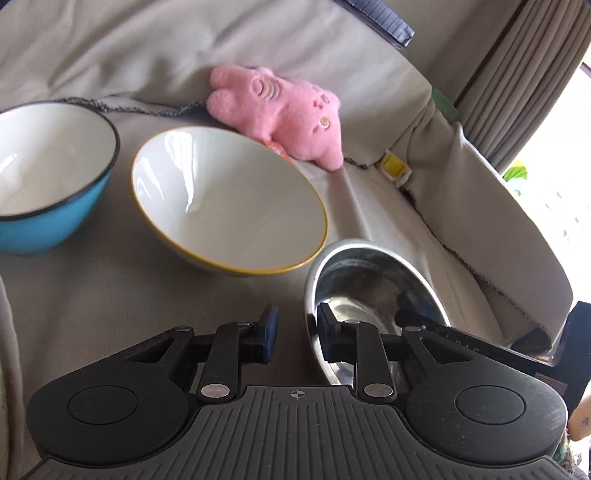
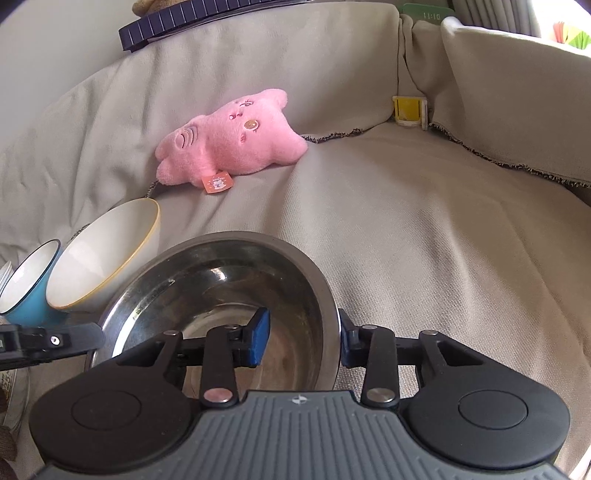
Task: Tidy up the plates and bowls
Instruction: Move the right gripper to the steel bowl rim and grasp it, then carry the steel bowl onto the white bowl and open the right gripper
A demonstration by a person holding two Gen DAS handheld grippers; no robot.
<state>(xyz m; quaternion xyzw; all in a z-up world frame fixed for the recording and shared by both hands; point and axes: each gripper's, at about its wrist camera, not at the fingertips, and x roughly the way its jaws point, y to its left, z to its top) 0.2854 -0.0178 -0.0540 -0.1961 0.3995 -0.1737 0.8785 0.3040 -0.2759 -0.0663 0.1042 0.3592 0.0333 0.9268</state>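
A steel bowl [image 2: 221, 295] lies on a beige sofa cover. My right gripper [image 2: 303, 338] straddles its right rim, one finger inside and one outside, jaws apart with a gap to the rim. My left gripper [image 1: 297, 334] straddles the bowl's left rim [image 1: 308, 295], also apart and not pinching. A white bowl with a yellow rim [image 1: 229, 199] sits tilted just beyond, also in the right wrist view [image 2: 107, 254]. A blue bowl with a white inside [image 1: 48, 173] stands at the left, also in the right wrist view [image 2: 31, 288].
A pink plush toy [image 2: 229, 140] lies at the sofa back behind the bowls. A yellow plastic piece [image 2: 408, 110] sits in the cushion gap. A dark striped object [image 2: 192, 16] rests on top of the sofa back. Curtains [image 1: 517, 74] hang at the right.
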